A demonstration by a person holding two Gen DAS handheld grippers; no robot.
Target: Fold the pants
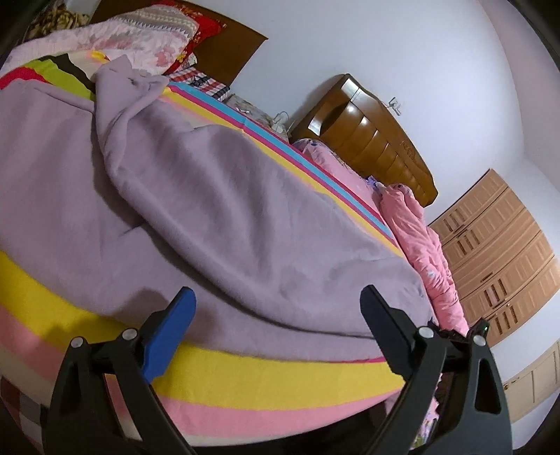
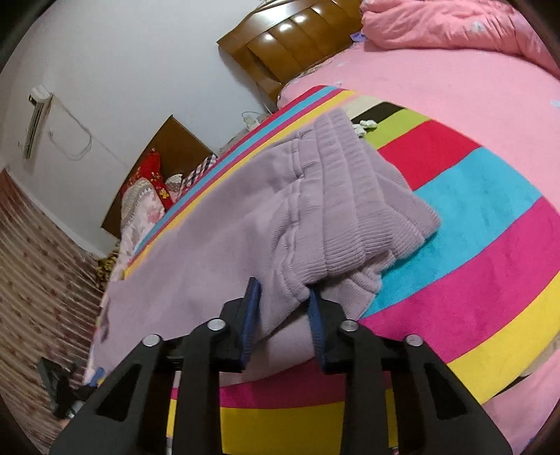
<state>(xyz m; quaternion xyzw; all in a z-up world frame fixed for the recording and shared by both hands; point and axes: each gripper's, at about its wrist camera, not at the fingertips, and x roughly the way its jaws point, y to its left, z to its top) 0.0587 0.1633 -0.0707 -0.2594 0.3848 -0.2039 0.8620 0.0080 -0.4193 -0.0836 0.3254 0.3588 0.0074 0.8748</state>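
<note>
The lilac fleece pants lie spread on a striped blanket on the bed. In the left wrist view my left gripper is open and empty, its fingers just above the pants' near edge. In the right wrist view the pants show their ribbed waistband, which is folded back on itself. My right gripper is shut on a bunch of the pants' fabric below the waistband.
A pink quilt lies bunched at the far side of the bed by the wooden headboard. Pillows and folded bedding are piled at the far left. A wooden wardrobe stands at the right wall.
</note>
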